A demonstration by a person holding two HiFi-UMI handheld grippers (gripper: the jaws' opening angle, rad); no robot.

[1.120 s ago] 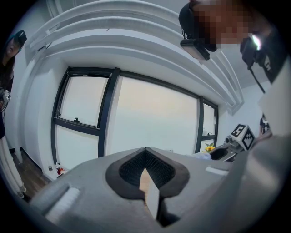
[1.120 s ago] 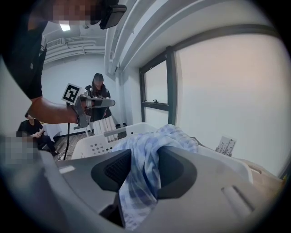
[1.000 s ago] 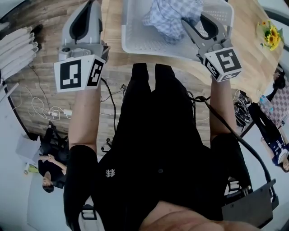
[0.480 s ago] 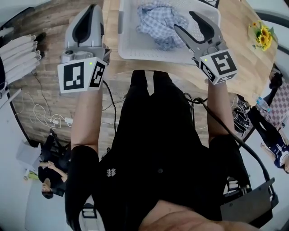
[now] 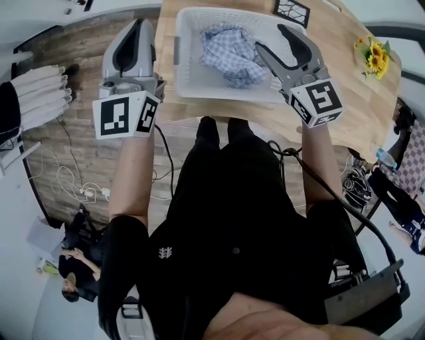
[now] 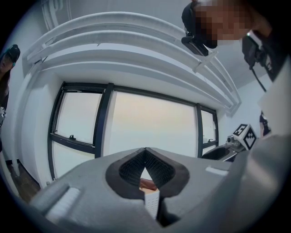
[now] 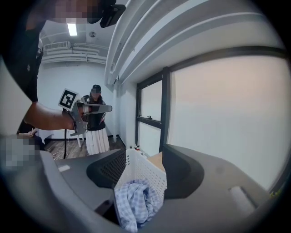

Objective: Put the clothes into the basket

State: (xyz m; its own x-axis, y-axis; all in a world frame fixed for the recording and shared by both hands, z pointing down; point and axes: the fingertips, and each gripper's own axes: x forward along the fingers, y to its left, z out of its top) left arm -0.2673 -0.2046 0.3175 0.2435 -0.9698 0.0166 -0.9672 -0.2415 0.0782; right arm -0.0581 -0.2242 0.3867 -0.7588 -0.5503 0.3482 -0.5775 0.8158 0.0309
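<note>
Head view, overhead, and right gripper view share the basket [image 5: 199,80].

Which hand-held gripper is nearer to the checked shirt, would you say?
Right. The right hand-held gripper hangs beside the checked shirt; the left hand-held gripper is outside the left wall of the basket.

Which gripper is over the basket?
The right gripper, jaws just opened and empty, above the white basket with the checked shirt; the left gripper is over the floor.

Sunflowers [image 5: 373,56] lie near the right edge of a pale wooden counter [image 5: 352,93], with a black patterned square [image 5: 291,10] at its far end. White cables [image 5: 73,179] trail across the plank floor [image 5: 40,159] (left of the counter). Dark-framed windows [image 6: 150,125] line the wall.
</note>
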